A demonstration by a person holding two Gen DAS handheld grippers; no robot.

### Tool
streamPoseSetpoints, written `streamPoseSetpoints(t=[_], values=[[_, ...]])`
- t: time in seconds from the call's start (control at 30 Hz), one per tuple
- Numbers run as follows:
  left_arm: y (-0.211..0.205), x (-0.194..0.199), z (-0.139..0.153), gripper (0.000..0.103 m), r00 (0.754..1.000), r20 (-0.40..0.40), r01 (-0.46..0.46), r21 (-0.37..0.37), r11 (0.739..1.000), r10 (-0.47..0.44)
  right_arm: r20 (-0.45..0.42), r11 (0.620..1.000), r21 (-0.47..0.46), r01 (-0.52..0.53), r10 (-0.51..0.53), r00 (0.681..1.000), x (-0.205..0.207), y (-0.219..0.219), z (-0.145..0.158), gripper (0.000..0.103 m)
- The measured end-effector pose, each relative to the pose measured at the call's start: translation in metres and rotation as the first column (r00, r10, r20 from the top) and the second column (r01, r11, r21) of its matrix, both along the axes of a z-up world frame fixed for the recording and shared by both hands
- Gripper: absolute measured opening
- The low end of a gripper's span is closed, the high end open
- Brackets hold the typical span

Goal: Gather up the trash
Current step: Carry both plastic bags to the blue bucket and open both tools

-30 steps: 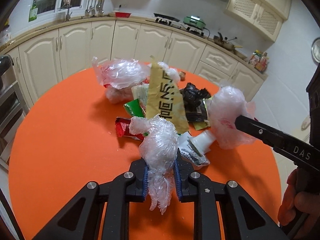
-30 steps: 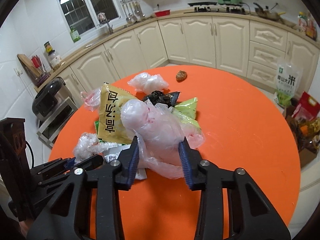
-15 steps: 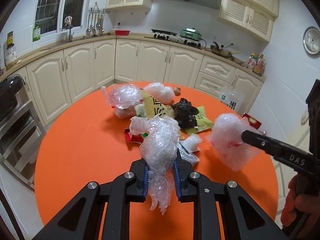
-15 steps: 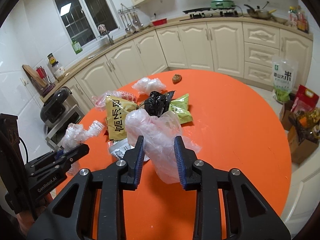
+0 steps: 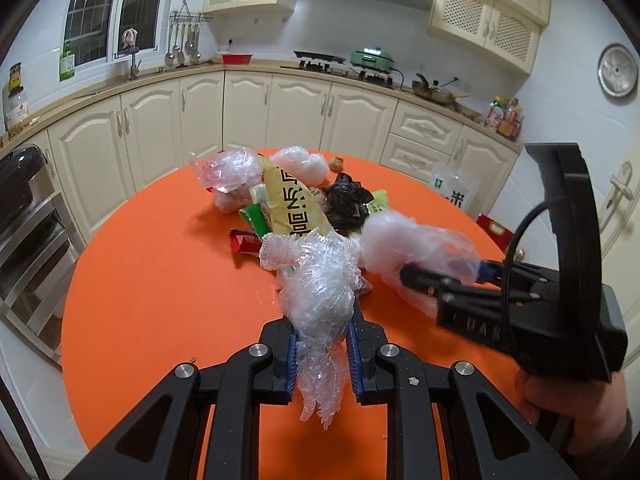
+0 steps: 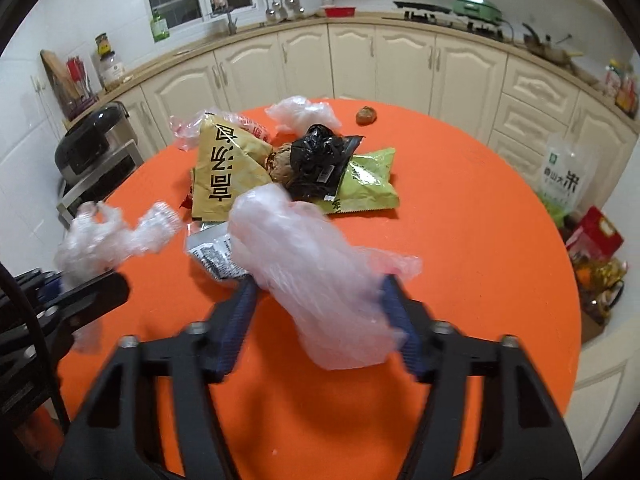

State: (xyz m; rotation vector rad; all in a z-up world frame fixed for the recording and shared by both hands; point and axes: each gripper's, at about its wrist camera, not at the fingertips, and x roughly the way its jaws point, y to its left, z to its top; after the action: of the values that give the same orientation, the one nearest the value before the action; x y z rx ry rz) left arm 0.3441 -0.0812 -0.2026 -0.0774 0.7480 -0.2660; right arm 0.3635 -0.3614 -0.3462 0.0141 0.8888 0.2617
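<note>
My left gripper is shut on a wad of clear crinkled plastic wrap, held above the orange round table. In the right wrist view that wrap shows at the left edge above the left gripper. My right gripper has its jaws opening wide, with a pale pink plastic bag loose between the blue pads. From the left wrist view, the right gripper and its bag hang just right of the wrap. A trash pile lies beyond both.
The pile holds a yellow snack bag, a black bag, a green packet, a printed white wrapper, clear bags and a brown lump. Cabinets ring the table. A rice bag stands on the floor at right.
Both grippers drew back from the pile with their plastic lifted off the table. The right jaws squeezed the pink bag, then spread wide. The left grip on the wrap is unchanged.
</note>
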Motion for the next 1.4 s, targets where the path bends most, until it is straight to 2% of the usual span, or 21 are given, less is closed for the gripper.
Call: streamPoseSetpoints(t=[0.07, 0.27, 0.6, 0.83, 1.0, 1.2, 1.4], values=[[-0.002, -0.015, -0.005, 0.017, 1.000, 0.008, -0.002, 0.003, 1.000, 0.001, -0.002, 0.999, 0.041, 0.000, 0.000, 1.000, -0.001, -0.006, 0.002, 0.036], [-0.011, -0.034, -0.007, 0.017, 0.999, 0.033, 0.015, 0.010, 1.000, -0.015, 0.035, 0.989, 0.141, 0.032, -0.037, 0.999, -0.024, -0.025, 0.015, 0.035], [-0.047, -0.062, 0.021, 0.017, 0.990, 0.116, 0.073, 0.036, 0.997, -0.077, 0.159, 0.969, 0.239, 0.065, -0.106, 0.982, -0.073, -0.060, 0.069, 0.034], [-0.090, -0.089, 0.051, 0.017, 0.970, 0.202, 0.129, 0.059, 0.990, -0.138, 0.271, 0.953, 0.283, 0.108, -0.187, 0.944, -0.111, -0.099, 0.114, 0.034], [-0.126, -0.104, 0.065, 0.017, 0.949, 0.244, 0.191, 0.062, 0.980, -0.201, 0.323, 0.942, 0.297, 0.155, -0.252, 0.912, -0.134, -0.131, 0.133, 0.034], [-0.182, -0.112, 0.061, 0.017, 0.926, 0.232, 0.289, 0.068, 0.955, -0.297, 0.328, 0.916, 0.324, 0.235, -0.342, 0.880, -0.155, -0.183, 0.135, 0.033], [-0.245, -0.107, 0.049, 0.017, 0.903, 0.186, 0.383, 0.059, 0.922, -0.387, 0.300, 0.872, 0.336, 0.355, -0.457, 0.837, -0.177, -0.246, 0.120, 0.033]])
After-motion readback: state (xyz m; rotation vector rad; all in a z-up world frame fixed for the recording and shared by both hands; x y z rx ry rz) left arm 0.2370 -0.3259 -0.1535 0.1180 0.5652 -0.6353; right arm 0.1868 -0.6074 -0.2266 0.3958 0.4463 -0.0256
